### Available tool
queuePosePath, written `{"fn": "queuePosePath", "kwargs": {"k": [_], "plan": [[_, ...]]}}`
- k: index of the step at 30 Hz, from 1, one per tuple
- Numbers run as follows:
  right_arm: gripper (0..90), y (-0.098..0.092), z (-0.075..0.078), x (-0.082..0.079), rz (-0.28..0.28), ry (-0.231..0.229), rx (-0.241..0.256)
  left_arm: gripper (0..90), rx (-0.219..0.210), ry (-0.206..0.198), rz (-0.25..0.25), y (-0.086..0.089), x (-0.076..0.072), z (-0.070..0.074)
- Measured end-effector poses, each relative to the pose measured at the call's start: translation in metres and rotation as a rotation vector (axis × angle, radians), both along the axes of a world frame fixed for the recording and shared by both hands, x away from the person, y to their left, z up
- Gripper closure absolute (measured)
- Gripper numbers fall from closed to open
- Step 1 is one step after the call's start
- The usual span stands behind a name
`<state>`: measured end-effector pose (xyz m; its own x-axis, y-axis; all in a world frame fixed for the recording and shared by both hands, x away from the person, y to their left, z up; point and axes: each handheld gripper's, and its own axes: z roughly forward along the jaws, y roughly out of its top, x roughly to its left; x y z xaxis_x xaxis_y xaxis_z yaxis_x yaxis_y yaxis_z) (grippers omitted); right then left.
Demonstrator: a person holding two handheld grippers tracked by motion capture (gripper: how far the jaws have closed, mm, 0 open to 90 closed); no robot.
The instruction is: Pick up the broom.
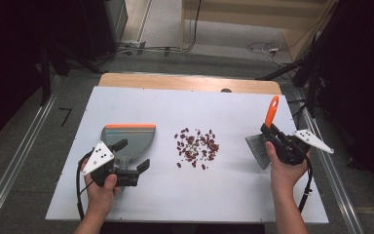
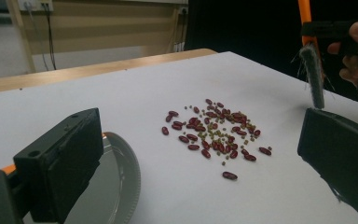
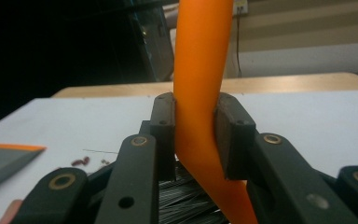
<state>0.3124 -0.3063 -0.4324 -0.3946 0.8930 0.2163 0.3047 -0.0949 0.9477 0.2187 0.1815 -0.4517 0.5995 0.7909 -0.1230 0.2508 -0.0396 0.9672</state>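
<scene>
Two tools flank the scattered beans (image 1: 197, 147) on the table (image 1: 233, 190): the right tool (image 1: 272, 134) is clenched on the brush (image 1: 269, 127) right of the beans, while the left tool (image 1: 130, 155) stands released around the dustpan (image 1: 128, 137) handle, left of them. Pickup seems half done; next, I'd judge, that left tool must close on the handle before sweeping.

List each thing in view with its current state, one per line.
Brush: lifted off the table, orange handle up, clamped in the right tool.
Dustpan: flat on the table, no beans in it.
Beans: scattered loose between dustpan and brush, unswept.
Left tool: open, over the dustpan's handle end.
Right tool: shut on the brush handle.
</scene>
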Motion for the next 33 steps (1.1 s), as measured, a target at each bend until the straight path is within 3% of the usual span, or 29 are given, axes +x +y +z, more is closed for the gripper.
{"fn": "queuePosePath", "kwargs": {"k": [7, 15, 24, 33], "plan": [[69.7, 0.014, 0.013, -0.007, 0.038, -0.038, 0.027, 0.4, -0.007, 0.0, -0.052, -0.012, 0.001, 0.004], [69.6, 0.034, 0.018, -0.012, 0.08, -0.049, 0.035, 0.4, -0.01, 0.007, -0.079, -0.022, 0.003, 0.004], [69.6, 0.069, 0.024, -0.025, 0.161, -0.076, 0.023, 0.3, -0.028, 0.02, -0.129, -0.035, 0.003, 0.004], [69.6, 0.096, 0.026, -0.034, 0.257, -0.075, 0.058, 0.3, -0.035, 0.029, -0.167, -0.048, 0.001, 0.004]]}}
